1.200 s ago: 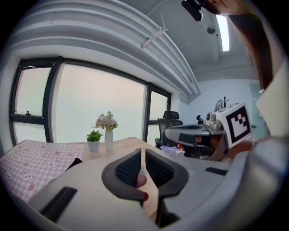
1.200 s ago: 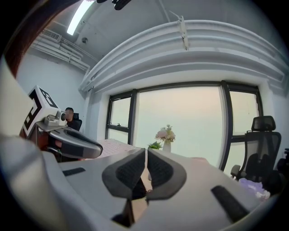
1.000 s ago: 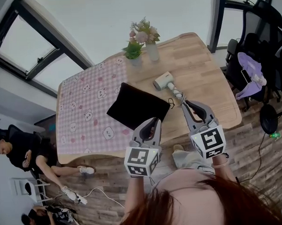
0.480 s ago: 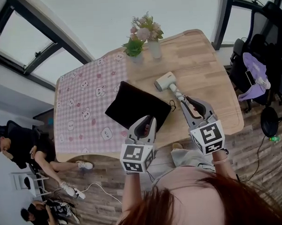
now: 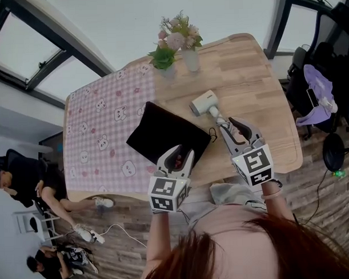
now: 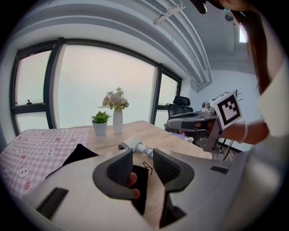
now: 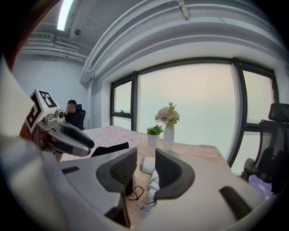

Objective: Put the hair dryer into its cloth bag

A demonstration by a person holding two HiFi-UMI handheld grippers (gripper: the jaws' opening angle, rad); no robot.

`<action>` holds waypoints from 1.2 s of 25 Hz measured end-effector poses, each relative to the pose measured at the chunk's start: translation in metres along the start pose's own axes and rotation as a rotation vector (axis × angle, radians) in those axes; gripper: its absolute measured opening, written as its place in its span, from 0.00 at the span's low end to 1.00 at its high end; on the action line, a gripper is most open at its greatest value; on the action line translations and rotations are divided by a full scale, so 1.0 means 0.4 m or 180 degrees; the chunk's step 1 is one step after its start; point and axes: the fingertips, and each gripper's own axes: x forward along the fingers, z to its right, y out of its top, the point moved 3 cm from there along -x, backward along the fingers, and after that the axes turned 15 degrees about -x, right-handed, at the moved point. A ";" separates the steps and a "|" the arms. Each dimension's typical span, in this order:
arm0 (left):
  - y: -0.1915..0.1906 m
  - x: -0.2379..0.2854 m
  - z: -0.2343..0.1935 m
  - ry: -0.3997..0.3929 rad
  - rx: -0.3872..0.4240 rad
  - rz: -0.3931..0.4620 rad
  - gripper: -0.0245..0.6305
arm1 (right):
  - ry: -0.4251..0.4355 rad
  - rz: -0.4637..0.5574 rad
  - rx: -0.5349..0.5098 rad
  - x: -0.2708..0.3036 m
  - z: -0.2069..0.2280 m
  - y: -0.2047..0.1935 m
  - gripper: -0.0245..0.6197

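The left gripper point(image 5: 179, 156) hangs by the near edge of the black cloth bag point(image 5: 165, 132). The right gripper point(image 5: 235, 128) hangs over the cord of the white hair dryer point(image 5: 204, 102). The jaws of both have just been opening and hold nothing.

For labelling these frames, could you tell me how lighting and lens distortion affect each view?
Head view: even daylight, fisheye bows the table edge, cloth bag reads solid black. Left gripper view: dark circular vignette, window washed out. Right gripper view: the same.
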 end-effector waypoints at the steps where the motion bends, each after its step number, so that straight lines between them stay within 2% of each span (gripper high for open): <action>1: -0.008 0.009 -0.008 0.0007 0.0008 -0.0048 0.22 | 0.0022 -0.0021 -0.0003 0.011 0.001 -0.008 0.22; 18: -0.199 0.130 -0.107 0.0104 0.0144 -0.0857 0.36 | 0.0300 -0.0470 0.0062 0.146 -0.013 -0.161 0.31; 25: -0.256 0.154 -0.132 0.0231 0.0177 -0.1003 0.39 | 0.0346 -0.0635 0.0028 0.186 -0.031 -0.219 0.35; 30: -0.283 0.173 -0.152 0.0315 0.0382 -0.1141 0.39 | 0.0371 -0.0815 0.0036 0.218 -0.038 -0.272 0.41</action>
